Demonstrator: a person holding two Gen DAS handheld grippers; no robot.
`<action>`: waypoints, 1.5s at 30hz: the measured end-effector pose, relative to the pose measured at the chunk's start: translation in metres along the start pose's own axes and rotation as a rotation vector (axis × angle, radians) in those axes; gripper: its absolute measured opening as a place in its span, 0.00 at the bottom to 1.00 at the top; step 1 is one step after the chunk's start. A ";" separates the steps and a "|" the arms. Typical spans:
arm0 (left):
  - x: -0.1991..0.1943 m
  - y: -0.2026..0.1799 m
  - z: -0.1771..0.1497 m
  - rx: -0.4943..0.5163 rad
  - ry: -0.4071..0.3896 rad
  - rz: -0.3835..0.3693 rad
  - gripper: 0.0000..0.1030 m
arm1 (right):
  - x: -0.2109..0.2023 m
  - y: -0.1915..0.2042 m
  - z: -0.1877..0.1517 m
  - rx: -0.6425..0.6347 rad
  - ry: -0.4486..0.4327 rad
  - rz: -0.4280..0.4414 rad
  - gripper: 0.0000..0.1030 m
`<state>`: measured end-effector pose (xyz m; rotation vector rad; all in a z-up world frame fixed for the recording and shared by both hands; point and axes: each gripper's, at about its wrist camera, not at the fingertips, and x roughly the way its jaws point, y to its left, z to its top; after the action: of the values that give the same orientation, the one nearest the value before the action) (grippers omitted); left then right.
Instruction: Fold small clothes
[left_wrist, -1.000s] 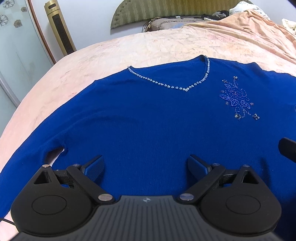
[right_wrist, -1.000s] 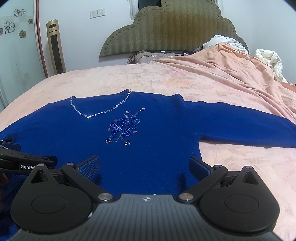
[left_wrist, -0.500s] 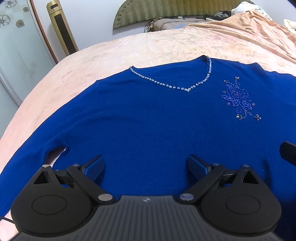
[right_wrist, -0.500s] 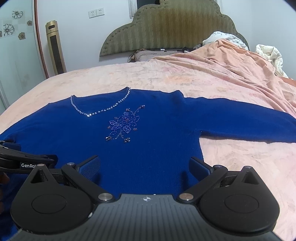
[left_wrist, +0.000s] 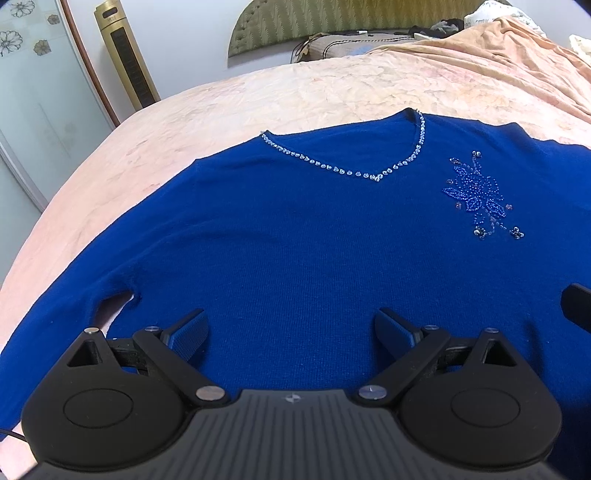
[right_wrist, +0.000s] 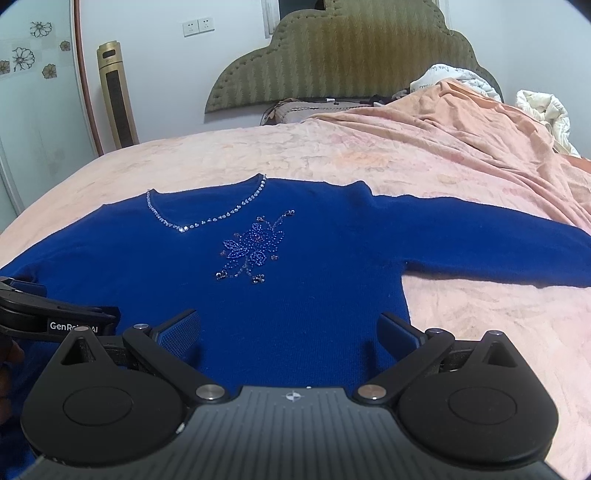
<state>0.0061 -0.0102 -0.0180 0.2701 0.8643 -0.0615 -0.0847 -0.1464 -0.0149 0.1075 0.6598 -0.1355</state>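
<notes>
A royal blue sweater (left_wrist: 303, 240) (right_wrist: 303, 258) lies flat and face up on the bed, with a rhinestone V neckline (left_wrist: 369, 173) (right_wrist: 184, 227) and a beaded flower (left_wrist: 476, 199) (right_wrist: 255, 247) on the chest. Its right sleeve (right_wrist: 498, 243) stretches out to the right; its left sleeve (left_wrist: 55, 306) runs down to the left. My left gripper (left_wrist: 291, 334) hovers open over the lower left body, nothing between its fingers. My right gripper (right_wrist: 290, 332) is open over the lower right body, near the side seam. The left gripper's side (right_wrist: 55, 317) shows at the left edge of the right wrist view.
The bed is covered by a peach bedspread (right_wrist: 332, 158), bunched into folds at the right (right_wrist: 498, 122). A padded headboard (right_wrist: 332, 62), pillows and white bedding (right_wrist: 543, 110) are at the far end. A gold tower fan (right_wrist: 116, 96) and a glass door (left_wrist: 33, 92) stand at the left.
Both grippers have risen or drawn back slightly, so the sweater sits a little lower and farther in each view. Both stay open; the sweater has not moved.
</notes>
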 end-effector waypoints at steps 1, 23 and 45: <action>0.000 0.000 0.000 0.001 0.000 0.001 0.95 | 0.000 0.000 0.000 0.000 0.000 0.001 1.00; 0.000 -0.002 0.000 0.005 0.005 0.017 0.95 | -0.002 -0.003 0.000 0.011 -0.011 -0.001 1.00; -0.019 -0.051 0.008 0.099 -0.010 0.026 0.95 | -0.016 -0.064 -0.008 0.182 -0.061 -0.015 1.00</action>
<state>-0.0091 -0.0626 -0.0092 0.3737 0.8489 -0.0822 -0.1117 -0.2070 -0.0150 0.2721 0.5870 -0.2125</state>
